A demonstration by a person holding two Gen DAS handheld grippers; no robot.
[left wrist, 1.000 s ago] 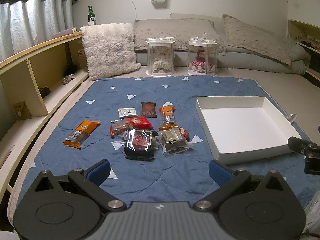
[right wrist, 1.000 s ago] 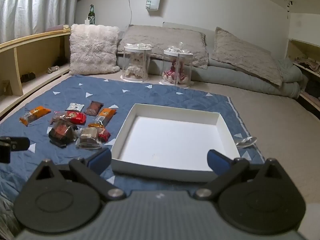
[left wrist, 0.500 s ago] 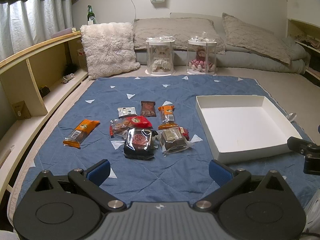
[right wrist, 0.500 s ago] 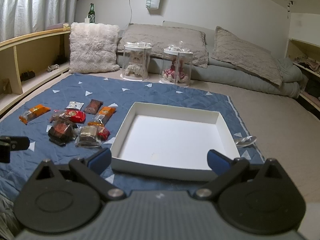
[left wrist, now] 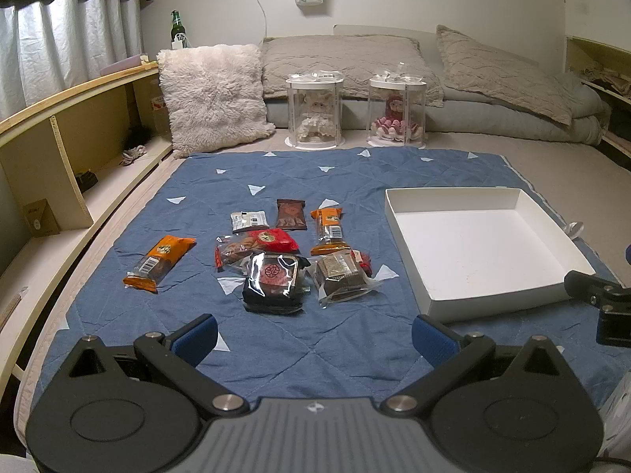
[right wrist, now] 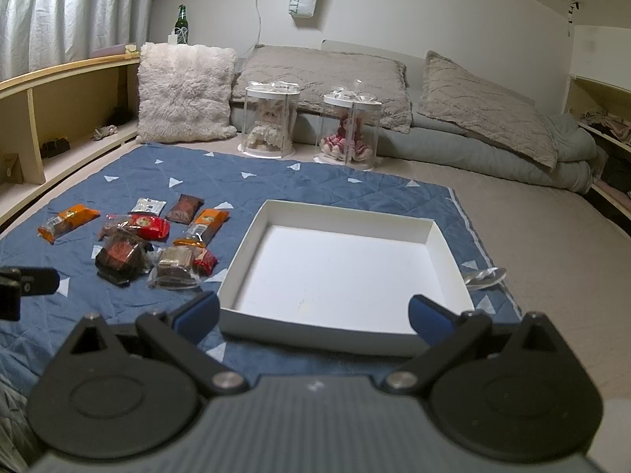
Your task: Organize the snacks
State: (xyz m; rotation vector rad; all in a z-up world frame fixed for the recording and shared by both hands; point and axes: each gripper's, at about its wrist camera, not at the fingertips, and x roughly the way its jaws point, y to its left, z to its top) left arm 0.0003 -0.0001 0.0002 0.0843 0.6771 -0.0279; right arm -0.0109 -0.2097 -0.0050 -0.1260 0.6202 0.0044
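Left claw: fingers spread wide, nothing between them, hanging above the blue quilt without touching it. Right claw: fingers equally wide apart, empty, poised over the near wall of the white tray. Tray is empty, resting on the quilt's right side. Just left of the tray, a cluster of wrapped snacks lies on the quilt; one orange packet sits apart, farther left. Beyond: two clear doll cases, pillows.
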